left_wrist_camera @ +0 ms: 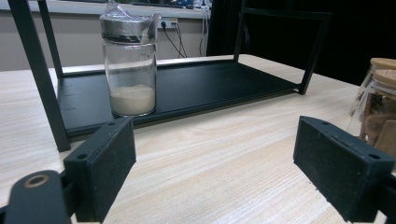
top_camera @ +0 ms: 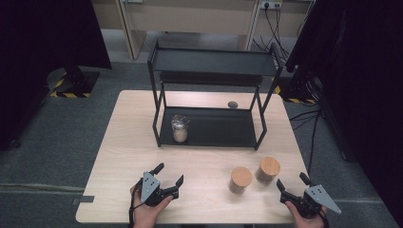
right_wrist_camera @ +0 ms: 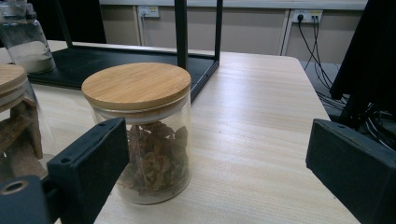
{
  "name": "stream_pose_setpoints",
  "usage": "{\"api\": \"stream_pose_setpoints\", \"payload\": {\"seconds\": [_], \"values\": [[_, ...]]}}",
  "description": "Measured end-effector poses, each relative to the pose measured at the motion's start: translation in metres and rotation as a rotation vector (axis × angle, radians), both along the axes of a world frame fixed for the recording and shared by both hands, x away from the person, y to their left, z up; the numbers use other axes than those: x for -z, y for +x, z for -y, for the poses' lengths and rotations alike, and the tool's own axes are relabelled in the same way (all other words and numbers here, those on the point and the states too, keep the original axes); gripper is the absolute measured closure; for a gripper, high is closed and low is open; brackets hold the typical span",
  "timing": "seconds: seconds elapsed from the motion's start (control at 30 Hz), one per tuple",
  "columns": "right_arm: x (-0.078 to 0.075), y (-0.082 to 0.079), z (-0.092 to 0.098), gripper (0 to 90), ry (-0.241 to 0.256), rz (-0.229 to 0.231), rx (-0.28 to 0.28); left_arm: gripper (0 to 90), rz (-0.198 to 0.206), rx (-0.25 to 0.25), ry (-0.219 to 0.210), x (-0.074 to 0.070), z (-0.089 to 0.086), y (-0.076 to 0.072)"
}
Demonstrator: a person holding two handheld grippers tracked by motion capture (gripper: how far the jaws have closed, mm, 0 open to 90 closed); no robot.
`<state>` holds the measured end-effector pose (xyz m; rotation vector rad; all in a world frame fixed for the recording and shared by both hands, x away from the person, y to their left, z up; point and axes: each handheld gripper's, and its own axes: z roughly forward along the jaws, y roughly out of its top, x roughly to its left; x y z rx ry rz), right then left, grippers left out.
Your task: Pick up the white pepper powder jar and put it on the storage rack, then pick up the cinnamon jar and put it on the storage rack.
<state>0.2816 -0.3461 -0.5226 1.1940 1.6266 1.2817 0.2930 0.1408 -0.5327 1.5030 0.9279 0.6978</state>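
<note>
A: L gripper (top_camera: pixel 167 174)?

B: Near edge of the table (top_camera: pixel 128 142), left of centre, held in the person's left hand (top_camera: pixel 147 211). Jaws wide apart, nothing btwn them. In the left gripper view (left_wrist_camera: pixel 215 172) the pads frame bare wood, w/ the rack (left_wrist_camera: pixel 187 86) ahead.

A: R gripper (top_camera: pixel 291 182)?

B: Near right corner, in the right hand (top_camera: pixel 304 216). Jaws also spread wide, holding nothing. In the right gripper view (right_wrist_camera: pixel 217 177) they point toward a jar.

A: Which jar?

B: The right jar (top_camera: pixel 268 170), bamboo lid, brown dried stuff inside. It stands upright on the table, just ahead-left of the R gripper, not touched. In the right gripper view the right jar (right_wrist_camera: pixel 140 135) sits just past the left pad, off-centre from the gap.

A: And the other one?

B: Left jar (top_camera: pixel 240 179), same lid type, just beside the first, slightly nearer the person. Close together; can't tell if they touch. Both btwn the two grippers, nearer the R one. In the left gripper view the left jar (left_wrist_camera: pixel 378 116) shows at the right edge.

A: Anything on the rack?

B: Shaker (top_camera: pixel 180 128), clear glass w/ a metal top wrapped in plastic, pale powder in the bottom part. Upright on the lower shelf, front-left corner, near the left post. Top shelf bare. Shaker (left_wrist_camera: pixel 130 65) is straight ahead of the L gripper, well apart.

A: Else?

B: Small dark disc (top_camera: pixel 232 104) on the table behind the rack.
</note>
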Motion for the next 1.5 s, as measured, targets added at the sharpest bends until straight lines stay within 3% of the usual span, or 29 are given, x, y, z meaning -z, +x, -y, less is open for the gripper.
{"api": "stream_pose_setpoints", "payload": {"seconds": [0.5, 0.93, 1.5], "values": [[-0.008, -0.012, -0.007, 4.5, 0.022, 0.029, -0.023, 12.4, -0.002, 0.001, -0.002, 0.000, 0.000, 0.000], [-0.018, -0.024, -0.043, 4.5, 0.017, 0.052, -0.154, 12.5, 0.002, 0.003, 0.012, 0.000, 0.001, 0.000], [-0.019, -0.023, -0.086, 5.4, -0.011, 0.044, -0.292, 12.5, 0.004, 0.005, 0.017, 0.000, 0.001, -0.001]]}}
